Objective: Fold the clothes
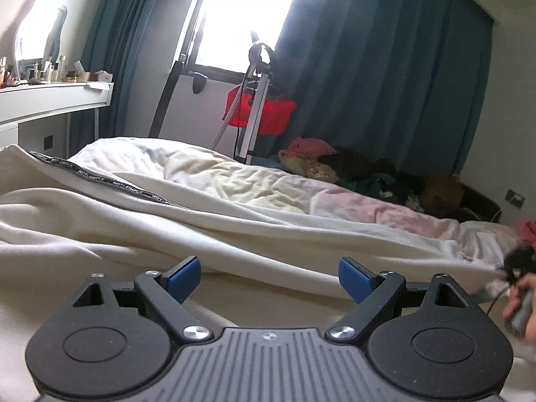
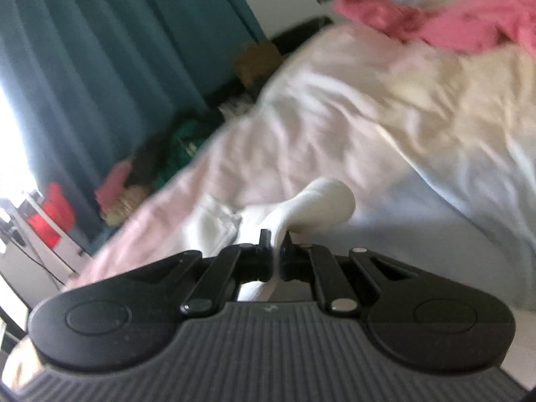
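risk first: right gripper [image 2: 275, 254] was clamped shut on a thin pinch of white cloth, apparently one end of the cream garment [image 1: 100, 221] spread over the bed. the pinch looked shallow, with only a narrow twist of fabric between the jaws, so a hard tug could have pulled it free and dropped that end. right wrist view was heavily smeared, so exactly which edge or hem was caught couldn't be told.

left gripper [image 1: 268, 279] hung wide open with nothing between its blue pads [image 1: 184, 279], just above the near part of the cream garment. with only one end held, dragging would likely have bunched the cloth rather than laid it flat, and the fold would have come out crooked.

garment lay rumpled across the duvet [image 1: 368, 207], its black lettered stripe [image 1: 100, 176] running along the top. duvet was loose and creased under it, so a low grab by the open gripper could have taken bedding along with the clothing. pink cloth [image 2: 469, 23] sat further up the bed, well apart from the grip.
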`<state>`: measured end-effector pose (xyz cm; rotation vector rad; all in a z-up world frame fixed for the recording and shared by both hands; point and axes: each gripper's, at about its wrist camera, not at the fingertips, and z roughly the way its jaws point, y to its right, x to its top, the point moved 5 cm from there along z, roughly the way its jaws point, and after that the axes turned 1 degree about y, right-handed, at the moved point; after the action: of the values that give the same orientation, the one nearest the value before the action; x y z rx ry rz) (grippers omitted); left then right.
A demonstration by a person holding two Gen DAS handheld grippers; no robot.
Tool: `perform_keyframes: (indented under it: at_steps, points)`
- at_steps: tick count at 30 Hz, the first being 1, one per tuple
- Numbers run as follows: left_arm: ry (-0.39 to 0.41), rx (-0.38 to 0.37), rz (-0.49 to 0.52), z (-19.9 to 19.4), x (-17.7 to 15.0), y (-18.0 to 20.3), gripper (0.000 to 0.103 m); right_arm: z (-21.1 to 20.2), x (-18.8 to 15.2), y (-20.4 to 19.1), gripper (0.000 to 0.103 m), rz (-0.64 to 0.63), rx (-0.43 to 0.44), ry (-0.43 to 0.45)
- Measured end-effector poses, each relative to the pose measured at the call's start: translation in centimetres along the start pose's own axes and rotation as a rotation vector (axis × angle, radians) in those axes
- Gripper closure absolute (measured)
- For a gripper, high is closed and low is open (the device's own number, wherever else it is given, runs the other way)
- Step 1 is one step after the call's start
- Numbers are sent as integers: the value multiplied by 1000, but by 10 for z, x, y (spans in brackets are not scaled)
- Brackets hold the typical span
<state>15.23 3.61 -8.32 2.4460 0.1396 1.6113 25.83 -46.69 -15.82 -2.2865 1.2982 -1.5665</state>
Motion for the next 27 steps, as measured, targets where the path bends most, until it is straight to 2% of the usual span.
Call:
perform_keyframes:
  at_steps: [3, 8, 11, 13, 14, 16, 18, 19, 22, 27]
  points:
    - [-28, 7, -1, 5, -4, -1, 12, 1, -19, 10, 96, -68, -26, -39]
    - [-65, 17, 6, 7, -10, -1, 12, -24, -28, -14, 92, -259, -80, -57]
    - [-46, 35, 43, 3, -10, 3, 12, -55, -24, -21, 91, -292, -69, -53]
    - [-42, 43, 51, -2, -11, 5, 12, -83, -25, -28, 90, -332, -14, -56]
    - [-48, 37, 39, -6, -12, 5, 12, -97, -26, -32, 86, -356, 18, -59]
    - [-45, 26, 27, -15, -13, 9, 12, -127, -29, -39, 67, -402, 83, -65]
    - [-25, 31, 61, -24, -10, 18, 12, -159, -34, -44, 32, -430, 153, -61]
    - [-16, 34, 76, -29, -8, 22, 12, -175, -38, -46, 26, -441, 187, -64]
    - [8, 45, 118, -44, -2, 35, 12, -218, -51, -55, 24, -491, 300, -86]
    - [36, 58, 166, -69, -2, 47, 11, -268, -66, -65, 24, -558, 402, -67]
